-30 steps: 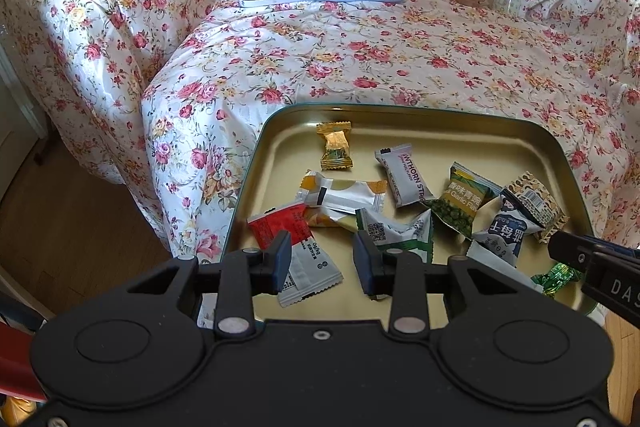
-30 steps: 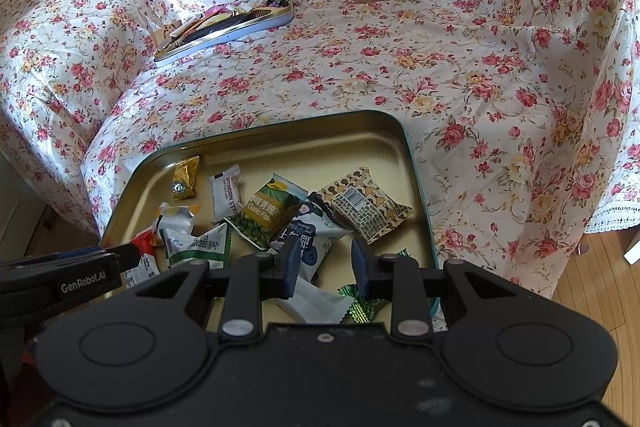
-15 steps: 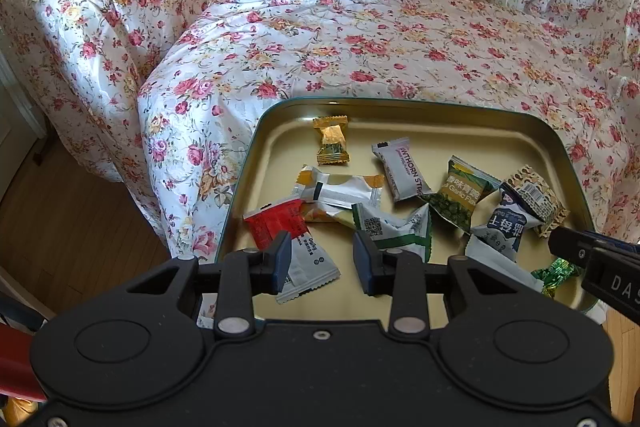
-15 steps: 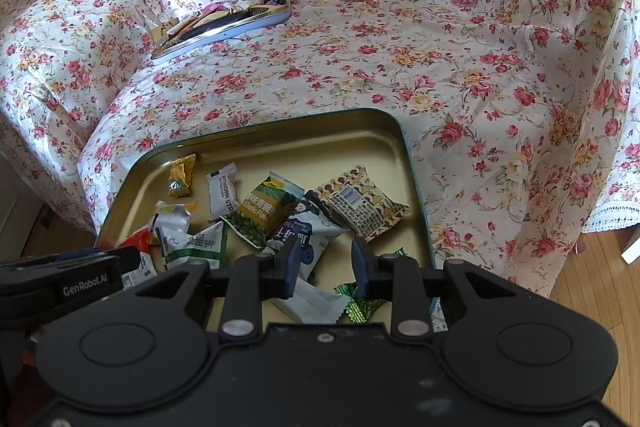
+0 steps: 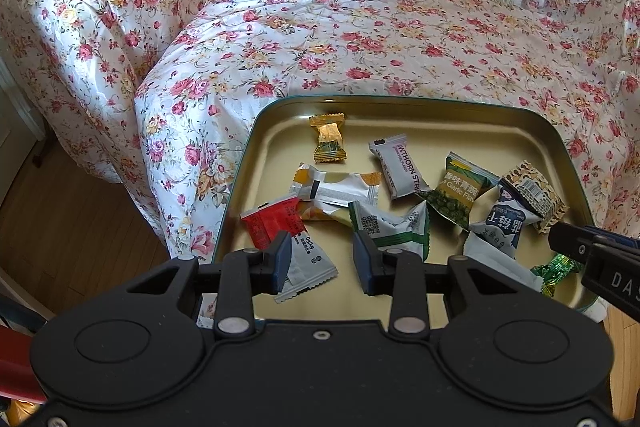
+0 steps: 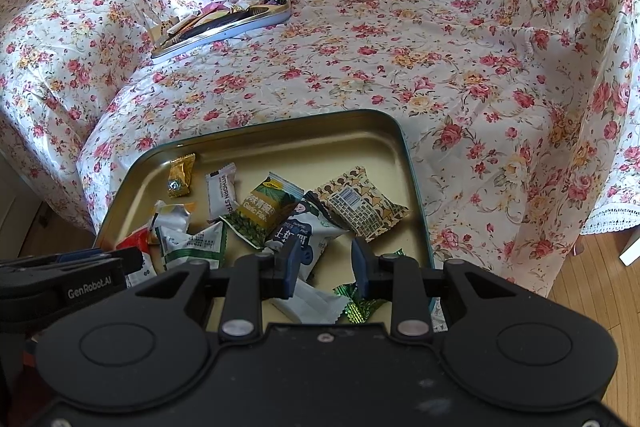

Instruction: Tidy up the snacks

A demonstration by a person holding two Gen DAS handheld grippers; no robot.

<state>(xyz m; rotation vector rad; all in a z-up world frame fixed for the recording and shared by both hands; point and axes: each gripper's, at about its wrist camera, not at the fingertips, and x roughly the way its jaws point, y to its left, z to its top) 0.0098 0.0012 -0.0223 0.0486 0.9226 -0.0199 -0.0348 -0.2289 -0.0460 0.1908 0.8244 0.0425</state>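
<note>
Gold tray (image 5: 460, 119) of snacks (image 5: 404, 167) lies beyond both grippers' narrowly parted, empty fingers (image 5: 282, 259).

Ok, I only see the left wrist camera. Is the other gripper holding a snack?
Observer: No. The right gripper has its jaws apart, with nothing pinched.
Operator: What's under it?
Observer: A plain white packet, with a green foil candy beside it.
Operator: What's past the tin on that side?
Observer: The floral cloth ends in a lace hem above the wooden floor.
</note>
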